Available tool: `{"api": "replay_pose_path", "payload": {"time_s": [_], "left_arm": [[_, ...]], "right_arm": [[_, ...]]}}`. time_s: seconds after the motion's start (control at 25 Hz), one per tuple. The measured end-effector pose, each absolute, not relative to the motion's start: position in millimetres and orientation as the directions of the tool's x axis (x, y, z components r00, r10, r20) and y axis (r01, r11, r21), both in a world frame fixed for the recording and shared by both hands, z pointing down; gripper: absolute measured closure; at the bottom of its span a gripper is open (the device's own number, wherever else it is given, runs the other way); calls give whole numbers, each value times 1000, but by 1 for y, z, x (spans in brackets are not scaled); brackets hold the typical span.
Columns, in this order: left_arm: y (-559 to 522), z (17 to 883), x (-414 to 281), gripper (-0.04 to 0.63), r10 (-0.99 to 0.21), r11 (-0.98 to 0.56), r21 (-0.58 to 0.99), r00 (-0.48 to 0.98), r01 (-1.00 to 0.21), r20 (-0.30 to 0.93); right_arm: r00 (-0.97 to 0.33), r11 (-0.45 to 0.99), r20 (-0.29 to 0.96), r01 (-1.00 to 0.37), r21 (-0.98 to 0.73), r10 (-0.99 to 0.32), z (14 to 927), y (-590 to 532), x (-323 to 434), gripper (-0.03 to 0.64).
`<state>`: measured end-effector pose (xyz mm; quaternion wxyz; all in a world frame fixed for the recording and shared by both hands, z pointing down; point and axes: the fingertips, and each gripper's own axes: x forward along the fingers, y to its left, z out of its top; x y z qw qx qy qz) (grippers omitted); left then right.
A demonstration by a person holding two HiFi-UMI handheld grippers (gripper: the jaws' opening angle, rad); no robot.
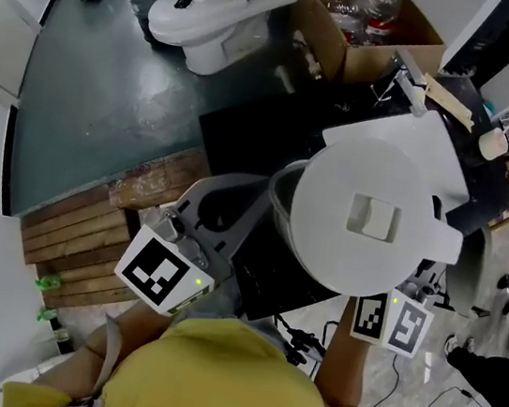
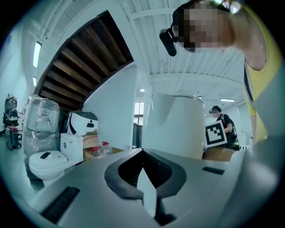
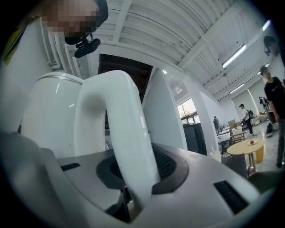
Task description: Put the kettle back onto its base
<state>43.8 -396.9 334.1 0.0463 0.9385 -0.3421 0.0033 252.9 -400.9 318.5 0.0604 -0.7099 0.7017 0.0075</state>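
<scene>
Now right tool point(image 3: 133, 187) grips kettle point(image 1: 366, 215); left tool point(image 2: 149, 189) unclear.

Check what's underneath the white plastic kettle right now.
From the head view, black tabletop and a flat white board show past the edges of the white plastic kettle. The spot directly beneath is covered by its body, so what lies there cannot be seen.

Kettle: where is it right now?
Centre-right in the head view, the kettle hangs over the dark table, its handle gripped by the right gripper, with the cardboard box beyond it.
</scene>
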Motion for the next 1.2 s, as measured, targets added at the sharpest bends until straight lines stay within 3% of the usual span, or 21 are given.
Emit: {"api": "replay_pose_path", "payload": {"time_s": [1.2], "left_arm": [[-436,372,25,591,-689,-705,100,712,-702,135]], "right_arm": [[-5,12,-111,-998,-69,-994,371,-469,248,526]]}}
